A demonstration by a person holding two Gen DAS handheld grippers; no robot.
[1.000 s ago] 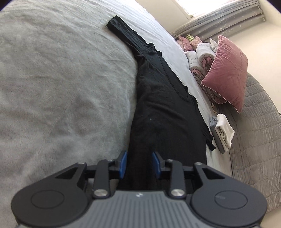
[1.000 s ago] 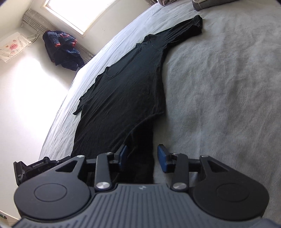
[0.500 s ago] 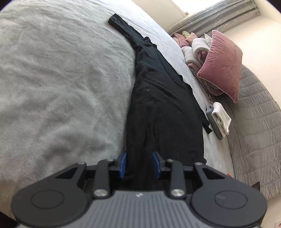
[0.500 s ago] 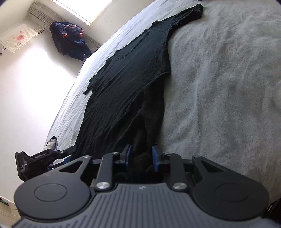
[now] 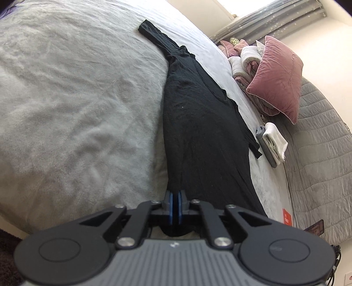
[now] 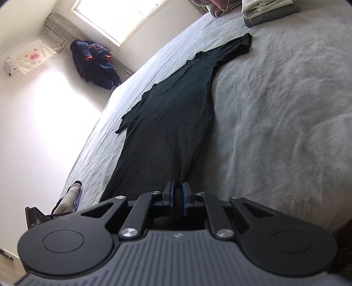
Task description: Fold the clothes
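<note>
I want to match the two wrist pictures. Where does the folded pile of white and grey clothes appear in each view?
Left wrist: the folded pile lies at the right, on the bed beside the sleeve tip of the black T-shirt, below the pink pillow.
Right wrist: the folded pile is at the top edge, right of centre, partly cut off.
Shared landmark: the black T-shirt, running up the middle of both views.
</note>
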